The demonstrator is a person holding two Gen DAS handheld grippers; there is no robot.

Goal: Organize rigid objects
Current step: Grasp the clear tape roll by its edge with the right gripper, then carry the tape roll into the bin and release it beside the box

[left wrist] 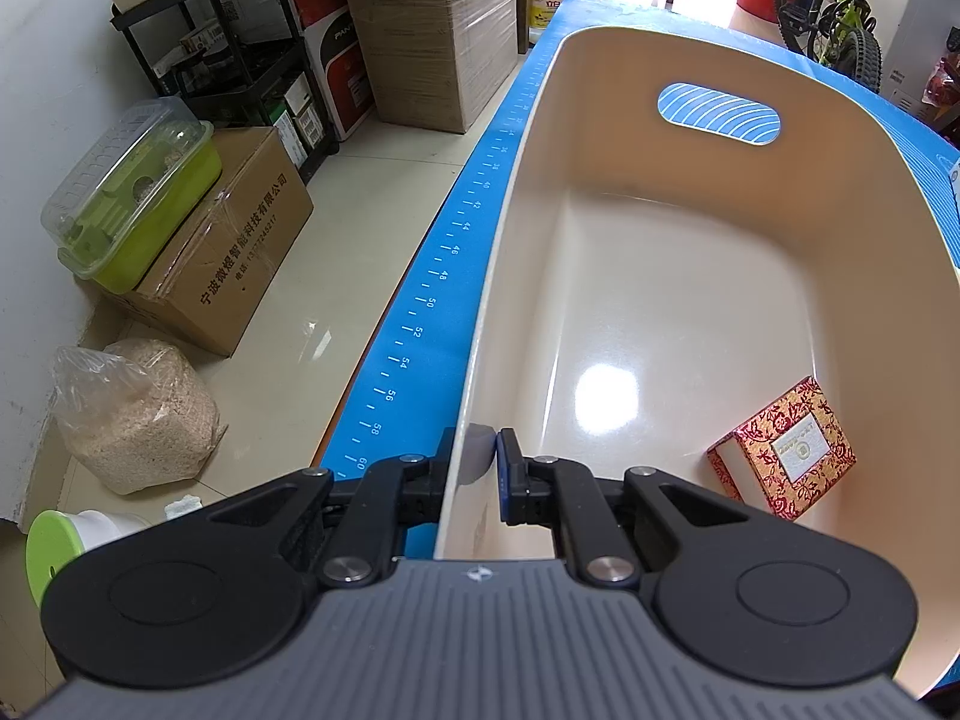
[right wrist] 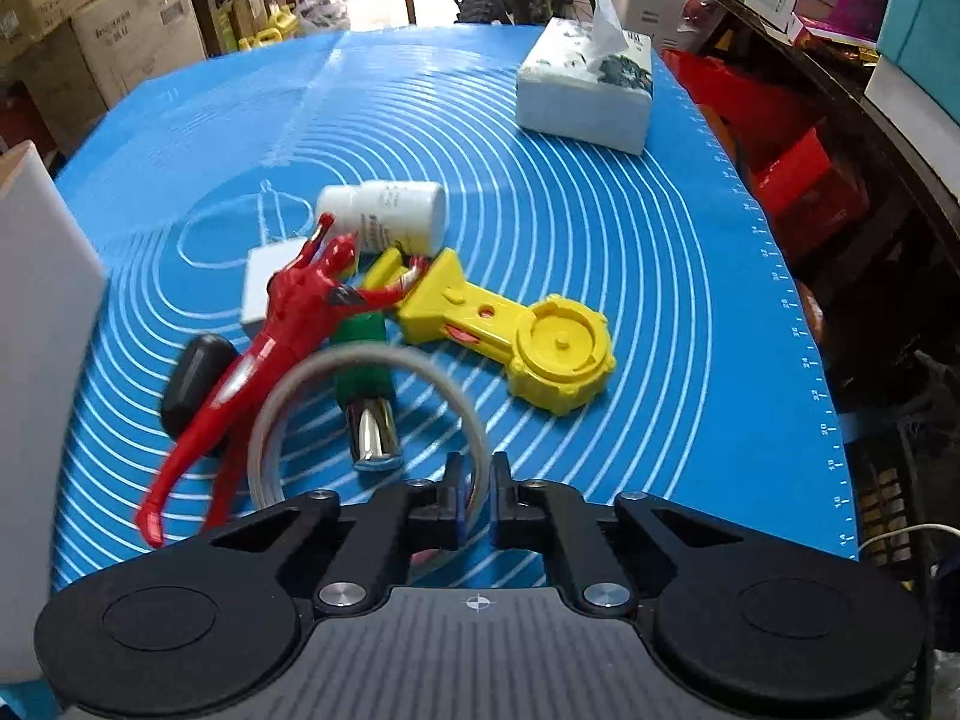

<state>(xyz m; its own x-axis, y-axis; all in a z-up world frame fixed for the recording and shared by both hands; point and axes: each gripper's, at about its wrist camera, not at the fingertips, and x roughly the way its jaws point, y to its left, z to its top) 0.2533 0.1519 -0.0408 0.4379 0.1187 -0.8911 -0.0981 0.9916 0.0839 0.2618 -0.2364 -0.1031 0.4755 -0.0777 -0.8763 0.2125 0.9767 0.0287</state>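
My left gripper is shut on the near rim of a cream plastic bin that stands on the blue mat. A red and gold patterned box lies inside the bin at the near right. My right gripper is shut on a grey tape ring and holds it just above the mat. Behind the ring lie a red toy figure, a black oval case, a green and chrome cylinder, a yellow toy tool, a white bottle and a small white box.
A tissue pack sits at the far right of the mat. The bin's wall stands at the left edge of the right wrist view. Cardboard boxes, a shelf and a bag of grain are on the floor to the left of the table.
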